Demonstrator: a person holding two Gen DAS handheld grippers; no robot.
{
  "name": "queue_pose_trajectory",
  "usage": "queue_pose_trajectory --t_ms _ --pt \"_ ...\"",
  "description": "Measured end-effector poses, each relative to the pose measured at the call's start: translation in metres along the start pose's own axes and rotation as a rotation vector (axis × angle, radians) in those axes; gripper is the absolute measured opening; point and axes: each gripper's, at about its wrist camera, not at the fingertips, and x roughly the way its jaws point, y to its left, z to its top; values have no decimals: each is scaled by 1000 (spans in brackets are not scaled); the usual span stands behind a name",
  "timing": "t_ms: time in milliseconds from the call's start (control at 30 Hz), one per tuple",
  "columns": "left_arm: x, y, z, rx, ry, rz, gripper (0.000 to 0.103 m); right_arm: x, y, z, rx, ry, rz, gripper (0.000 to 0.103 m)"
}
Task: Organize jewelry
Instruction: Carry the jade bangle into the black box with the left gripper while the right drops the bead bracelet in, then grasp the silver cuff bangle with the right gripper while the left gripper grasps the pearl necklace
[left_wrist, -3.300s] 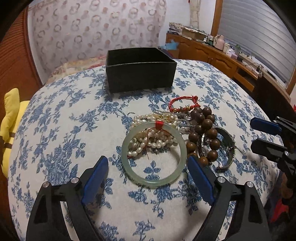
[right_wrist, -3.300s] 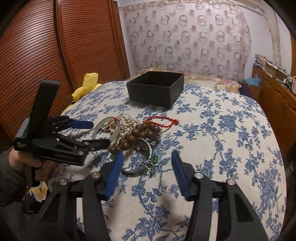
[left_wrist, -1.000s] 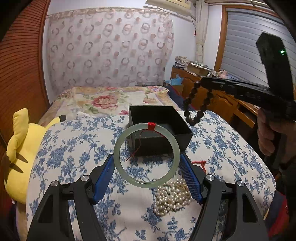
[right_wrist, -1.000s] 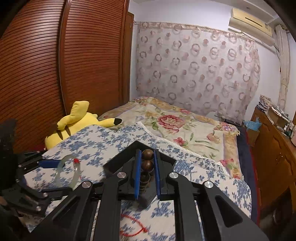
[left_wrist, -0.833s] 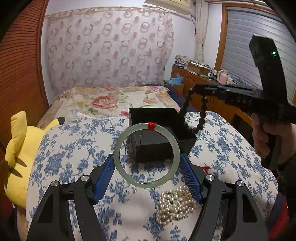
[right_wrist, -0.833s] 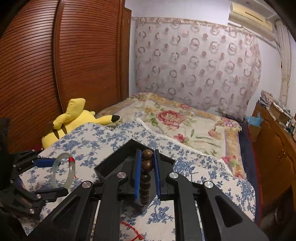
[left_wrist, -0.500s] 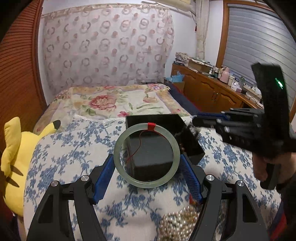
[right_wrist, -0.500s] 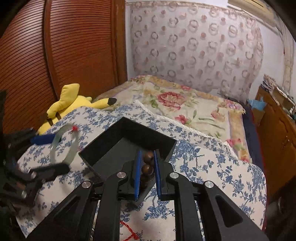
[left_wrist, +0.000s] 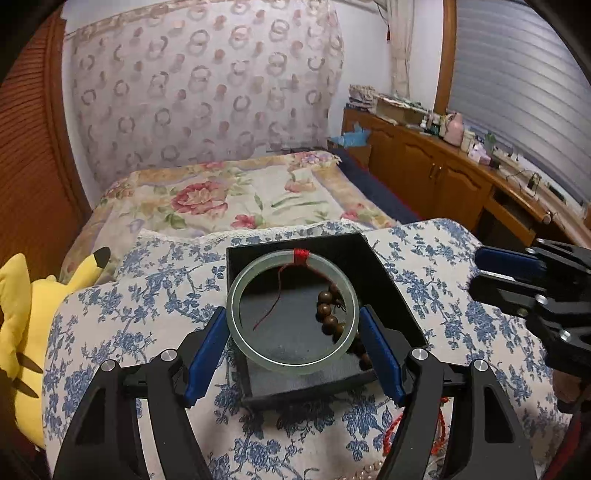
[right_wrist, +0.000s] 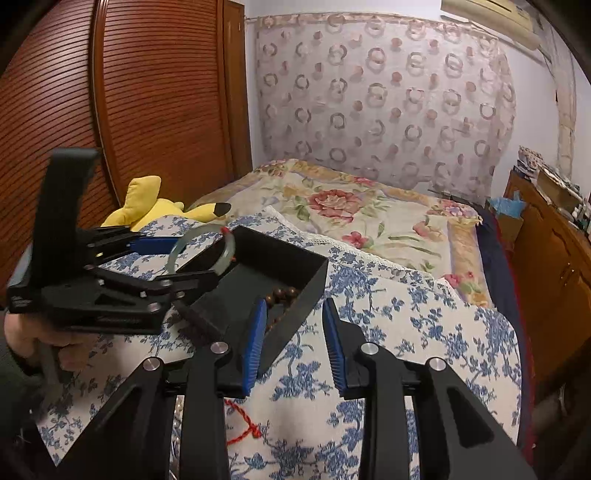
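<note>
A pale green jade bangle (left_wrist: 295, 366) with a red thread wrap is clamped between the blue pads of my left gripper (left_wrist: 291, 317). It hangs just above the open black box (left_wrist: 314, 391) on the blue-flowered cloth. Brown wooden beads (left_wrist: 325, 308) lie inside the box along its right side. My right gripper (right_wrist: 293, 332) is beside the box's near corner; its jaws are opening with nothing between them. The beads (right_wrist: 282, 293) lie in the box (right_wrist: 295, 266) just beyond its left pad. The right wrist view shows the left gripper (right_wrist: 184, 258) and the bangle (right_wrist: 229, 251) from the side.
A red cord bracelet (left_wrist: 395, 432) and some pearls (left_wrist: 365, 469) lie on the cloth near me. A yellow plush toy (left_wrist: 22, 325) sits at the left edge. A flowered bed (left_wrist: 240, 199) lies beyond, with a wooden cabinet (left_wrist: 443, 177) to the right.
The right gripper lowered the brown beads into the box, opened and drew back, leaving them there. The left gripper carried the bangle forward until it hangs over the box.
</note>
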Motion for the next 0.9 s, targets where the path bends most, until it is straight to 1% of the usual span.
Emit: queue_pose_trajectory --t_ms 233,300,433,500,533,567,633,700,767,900 --pt "-2 -4 -2 10 -7 9 71 -11 0 -14 18 -11 20 34" --pt "-10 -3 -5 5 -21 10 76 -17 2 -20 20 -12 18 34" --pt "-30 -4 -15 10 -56 12 82 -32 12 -36 28 -20 32 35" --pt "-42 -6 -23 23 -70 9 83 -41 18 -48 39 -17 54 40" --pt "-49 -7 -29 30 -73 4 84 -44 22 -54 40 -16 59 46" --pt "-54 -7 -34 34 -77 0 84 -48 27 -61 39 -15 62 50" --pt "-64 -6 -43 33 -83 -2 84 -52 38 -76 35 1 77 51" --pt "-74 -5 -54 25 -84 -12 85 -53 48 -86 30 19 93 54" --pt "-83 -3 -66 10 -85 -18 85 -54 61 -98 11 41 103 61" --pt "-92 -1 -89 0 -73 -20 86 -50 81 -114 -23 79 114 68"
